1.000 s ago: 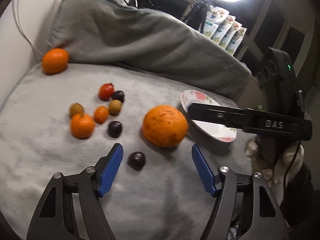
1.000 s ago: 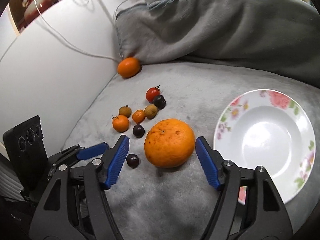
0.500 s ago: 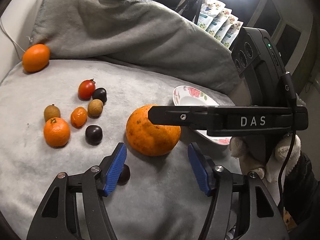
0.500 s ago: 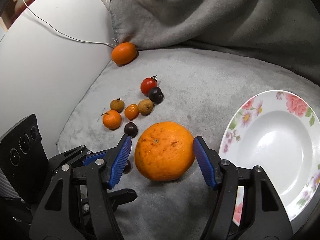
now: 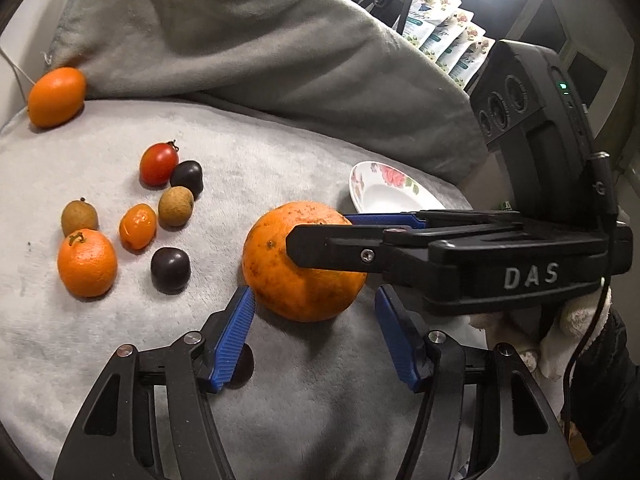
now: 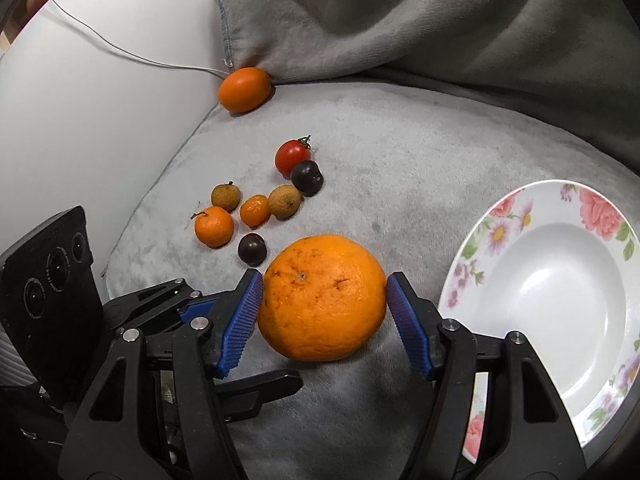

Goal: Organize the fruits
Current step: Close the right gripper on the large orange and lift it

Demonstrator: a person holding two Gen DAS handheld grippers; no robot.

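A large orange (image 6: 322, 298) lies on the grey blanket (image 6: 400, 168). My right gripper (image 6: 322, 280) is shut on it, one blue pad touching each side. In the left wrist view that gripper reaches in from the right, and one black finger crosses the front of the large orange (image 5: 280, 280). My left gripper (image 5: 314, 332) sits just short of the orange with its jaws closing. Its pads do not touch the fruit. A small dark fruit (image 5: 245, 362) peeks out beside its left pad. The floral plate (image 6: 480, 240) lies empty at the right.
Left of the orange lies a loose group of several small fruits: a red tomato (image 6: 292, 156), a mandarin (image 6: 214, 226), dark and brown ones. Another orange fruit (image 6: 244, 89) rests against the folded grey cover (image 6: 400, 20) by the white wall (image 6: 100, 120).
Both grippers moved forward and down toward the large orange. The right pads, which stood apart from it, now touch its sides. The left jaws have narrowed.
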